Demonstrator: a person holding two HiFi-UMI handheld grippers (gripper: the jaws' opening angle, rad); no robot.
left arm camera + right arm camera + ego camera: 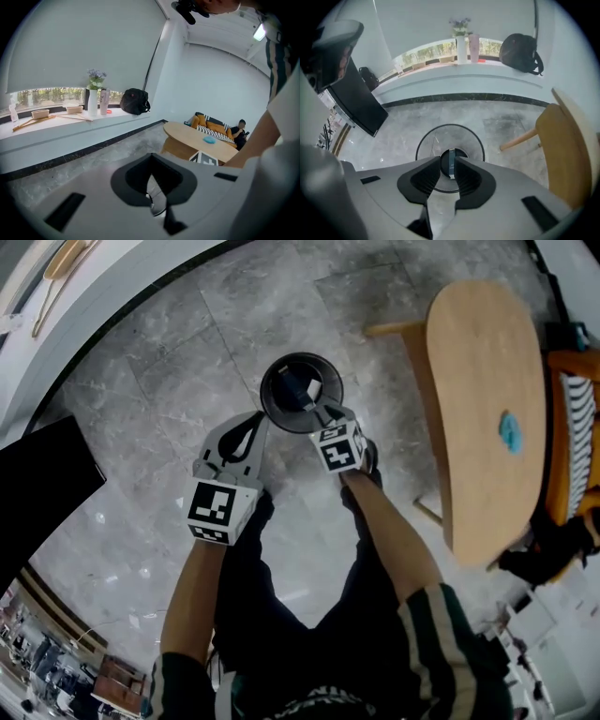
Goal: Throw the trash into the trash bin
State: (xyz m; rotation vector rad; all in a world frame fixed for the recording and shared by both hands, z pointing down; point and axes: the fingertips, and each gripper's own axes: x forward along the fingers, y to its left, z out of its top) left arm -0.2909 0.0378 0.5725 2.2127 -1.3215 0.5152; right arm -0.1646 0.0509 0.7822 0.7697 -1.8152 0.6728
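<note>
The black mesh trash bin (277,399) stands on the grey floor right in front of the person. My right gripper (319,414) hangs over its mouth and points steeply down. In the right gripper view the bin (425,143) fills the middle. A thin blue and white piece of trash (451,168) shows edge-on in the gap of the right gripper (448,160), with dark space beside it, so the pads do not press on it. A white and blue piece (307,385) lies inside the bin. My left gripper (259,419) sits just left of the bin, tips together and empty.
An oval wooden table (483,362) stands at the right with a small blue thing (511,432) on it. Behind it is an orange sofa (574,367). A black panel (37,488) lies at the left. A window sill (70,123) carries a vase and a black bag.
</note>
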